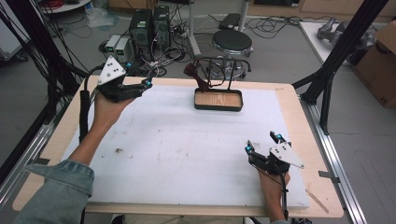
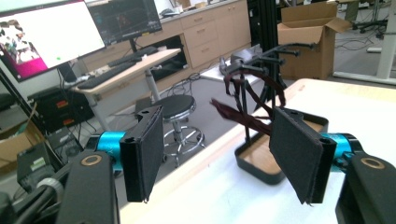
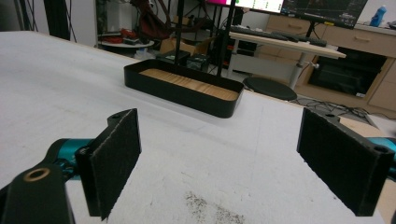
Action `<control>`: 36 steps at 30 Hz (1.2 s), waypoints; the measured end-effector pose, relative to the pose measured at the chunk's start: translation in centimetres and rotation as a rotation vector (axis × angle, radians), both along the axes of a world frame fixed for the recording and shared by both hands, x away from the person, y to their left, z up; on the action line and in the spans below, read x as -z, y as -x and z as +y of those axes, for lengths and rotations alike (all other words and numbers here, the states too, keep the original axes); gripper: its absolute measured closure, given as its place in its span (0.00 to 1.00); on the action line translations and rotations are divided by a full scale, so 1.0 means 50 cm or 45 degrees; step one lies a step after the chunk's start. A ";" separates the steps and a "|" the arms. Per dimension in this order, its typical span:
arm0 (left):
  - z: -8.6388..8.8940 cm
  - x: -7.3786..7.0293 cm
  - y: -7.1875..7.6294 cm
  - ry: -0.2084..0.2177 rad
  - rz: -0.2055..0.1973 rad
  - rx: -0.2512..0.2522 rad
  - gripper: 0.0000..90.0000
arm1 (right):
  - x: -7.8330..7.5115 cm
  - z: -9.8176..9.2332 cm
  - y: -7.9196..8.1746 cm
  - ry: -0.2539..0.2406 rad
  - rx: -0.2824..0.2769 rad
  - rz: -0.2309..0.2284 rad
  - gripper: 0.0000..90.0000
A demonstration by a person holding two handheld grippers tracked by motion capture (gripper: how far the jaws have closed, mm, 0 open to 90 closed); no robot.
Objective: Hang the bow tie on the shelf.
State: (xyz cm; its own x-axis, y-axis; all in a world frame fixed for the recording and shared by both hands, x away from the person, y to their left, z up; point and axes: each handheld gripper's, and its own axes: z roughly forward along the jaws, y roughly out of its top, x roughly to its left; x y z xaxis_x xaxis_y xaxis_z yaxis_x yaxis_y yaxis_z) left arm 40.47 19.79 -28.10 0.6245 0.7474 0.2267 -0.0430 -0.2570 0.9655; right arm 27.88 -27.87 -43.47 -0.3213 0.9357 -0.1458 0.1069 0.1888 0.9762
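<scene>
A black tray (image 1: 218,107) with a wooden floor sits at the far middle of the white mat; it also appears in the left gripper view (image 2: 261,172) and the right gripper view (image 3: 187,95). A black wire stand (image 1: 219,60) rises from it, with dark red straps (image 1: 191,71) (image 2: 238,114) draped on its left side. My left gripper (image 1: 138,74) (image 2: 219,154) hovers at the table's far left corner, left of the tray, open and holding nothing. My right gripper (image 1: 264,142) (image 3: 233,154) rests near the front right, open and holding nothing.
The white mat (image 1: 187,149) covers the wooden table and carries a few dark specks (image 1: 119,150). Behind the table stand a round stool (image 1: 232,42), computer towers (image 1: 149,25) and loose cables. A cardboard box (image 1: 380,60) and black frame posts (image 1: 348,42) are at the right.
</scene>
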 end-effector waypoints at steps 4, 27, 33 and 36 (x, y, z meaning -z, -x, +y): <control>0.022 0.020 0.023 0.005 0.015 -0.007 0.39 | 0.000 0.000 0.000 0.000 0.003 0.001 0.14; 0.122 0.169 0.161 0.000 0.136 -0.125 0.33 | 0.001 0.001 -0.001 0.012 0.005 0.008 0.14; 0.140 0.206 0.181 0.015 0.188 -0.168 0.32 | 0.001 0.001 -0.001 0.007 0.006 0.009 0.14; 0.147 0.223 0.191 0.019 0.202 -0.194 0.32 | 0.001 0.001 -0.001 0.008 0.006 0.009 0.14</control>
